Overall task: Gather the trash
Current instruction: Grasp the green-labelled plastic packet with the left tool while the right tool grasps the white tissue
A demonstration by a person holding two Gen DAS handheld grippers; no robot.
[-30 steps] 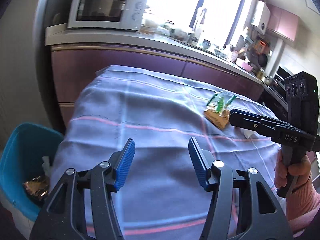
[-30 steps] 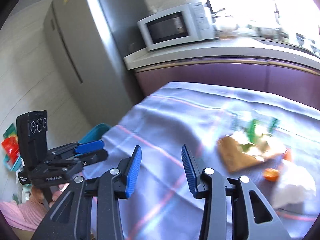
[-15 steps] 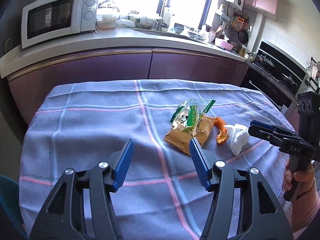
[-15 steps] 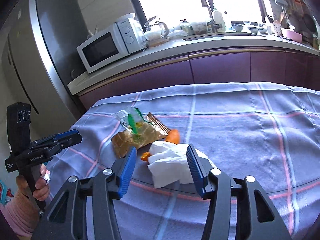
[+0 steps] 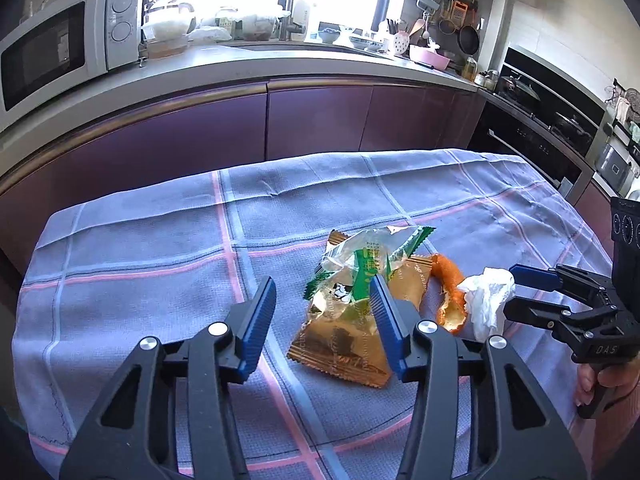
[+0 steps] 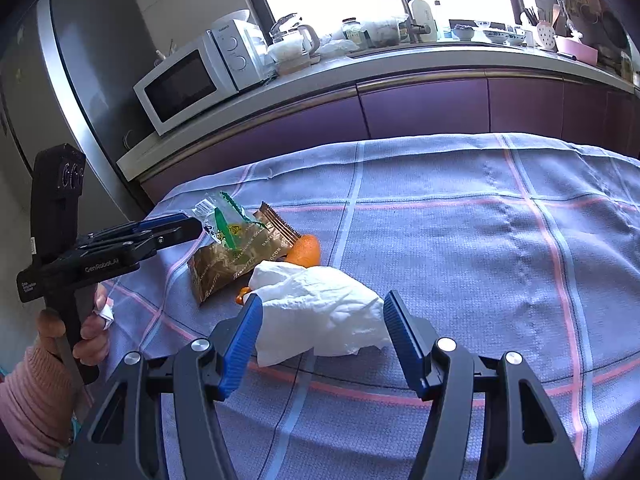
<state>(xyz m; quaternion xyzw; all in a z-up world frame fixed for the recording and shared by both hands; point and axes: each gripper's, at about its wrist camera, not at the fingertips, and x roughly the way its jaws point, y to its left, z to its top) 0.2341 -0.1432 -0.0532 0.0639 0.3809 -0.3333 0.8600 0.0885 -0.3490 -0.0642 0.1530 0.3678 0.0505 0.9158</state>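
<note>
A small heap of trash lies on the lilac checked tablecloth: a golden-brown snack wrapper, a clear-and-green wrapper on top of it, an orange peel and a crumpled white tissue. My left gripper hovers at the wrappers' near-left edge; its jaws are closing with no grip on either wrapper. My right gripper straddles the tissue, jaws opening, pads clear of it.
Behind the table runs a purple-fronted kitchen counter with a white microwave and clutter. A steel fridge stands at the left, a black oven at the right. A pink-sleeved hand holds the left gripper's handle.
Both views have swung from the table's left end to the trash heap, and the blue bin has left the left view. The right jaws have widened around the tissue; the left jaws have narrowed.
</note>
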